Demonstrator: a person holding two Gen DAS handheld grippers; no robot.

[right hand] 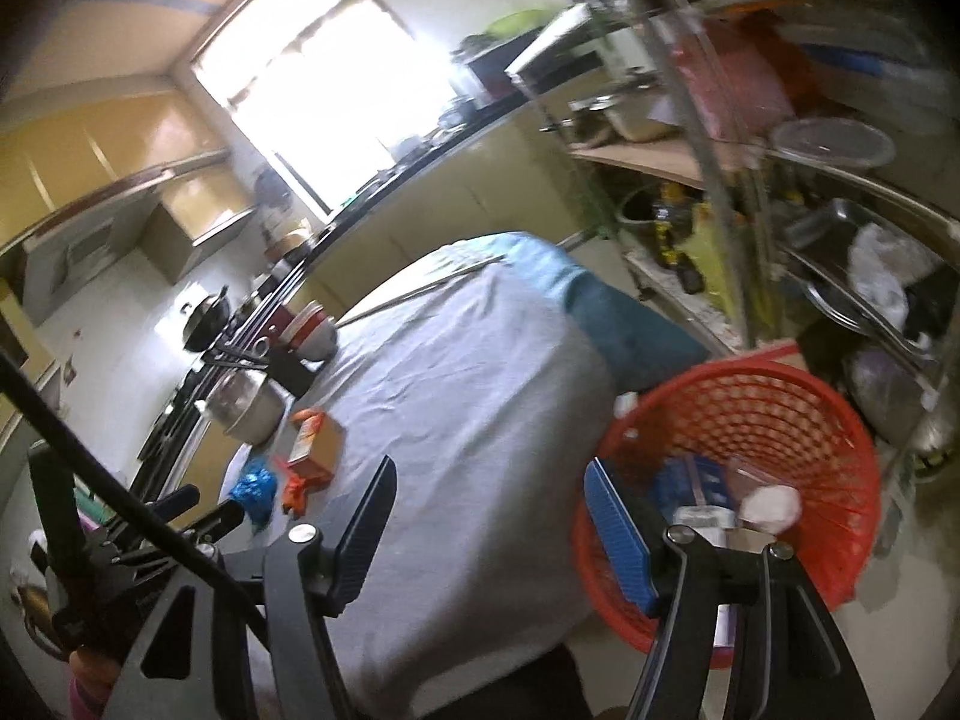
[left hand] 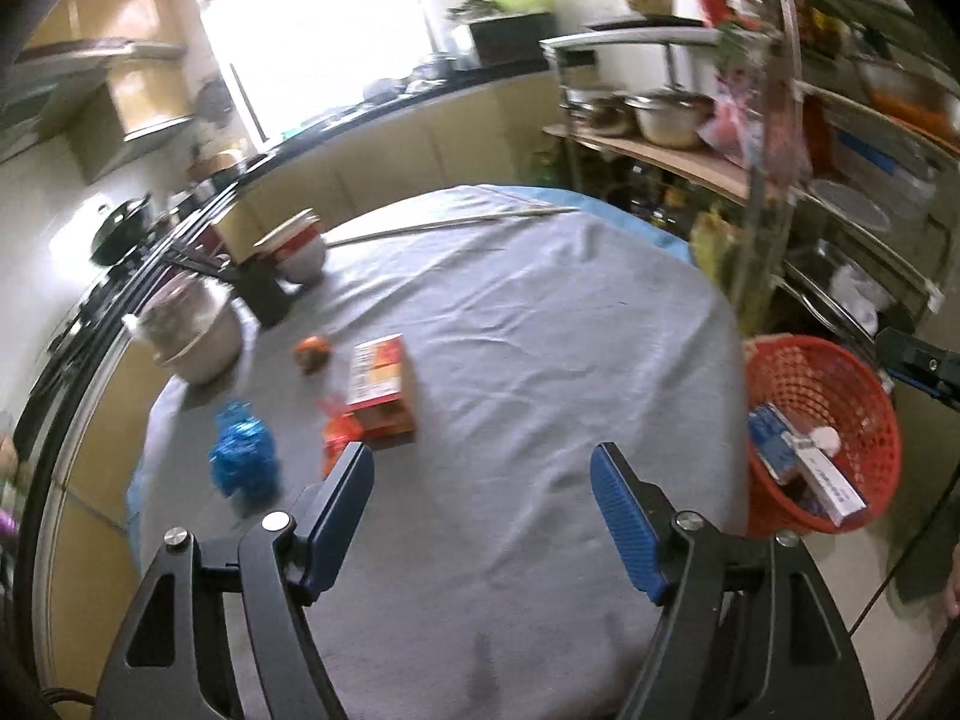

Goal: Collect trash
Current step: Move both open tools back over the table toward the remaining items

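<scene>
My left gripper (left hand: 483,474) is open and empty above the grey tablecloth (left hand: 510,330). Ahead on the cloth lie an orange carton (left hand: 381,387), a crumpled orange wrapper (left hand: 339,432), a blue crinkled wrapper (left hand: 243,459) and a small orange piece (left hand: 312,351). A red mesh basket (left hand: 840,396) stands on the floor at the table's right side and holds a blue-white box (left hand: 798,462) and a white ball of paper. My right gripper (right hand: 489,486) is open and empty over the table's edge, with the basket (right hand: 780,414) just right of it. The carton (right hand: 315,447) and blue wrapper (right hand: 255,489) also show there.
A lidded metal pot (left hand: 192,330), a red-and-white bowl (left hand: 297,249) and a dark holder stand at the table's far left. A long stick (left hand: 450,222) lies along the far edge. Metal shelves (left hand: 840,150) with pots stand on the right, a counter behind.
</scene>
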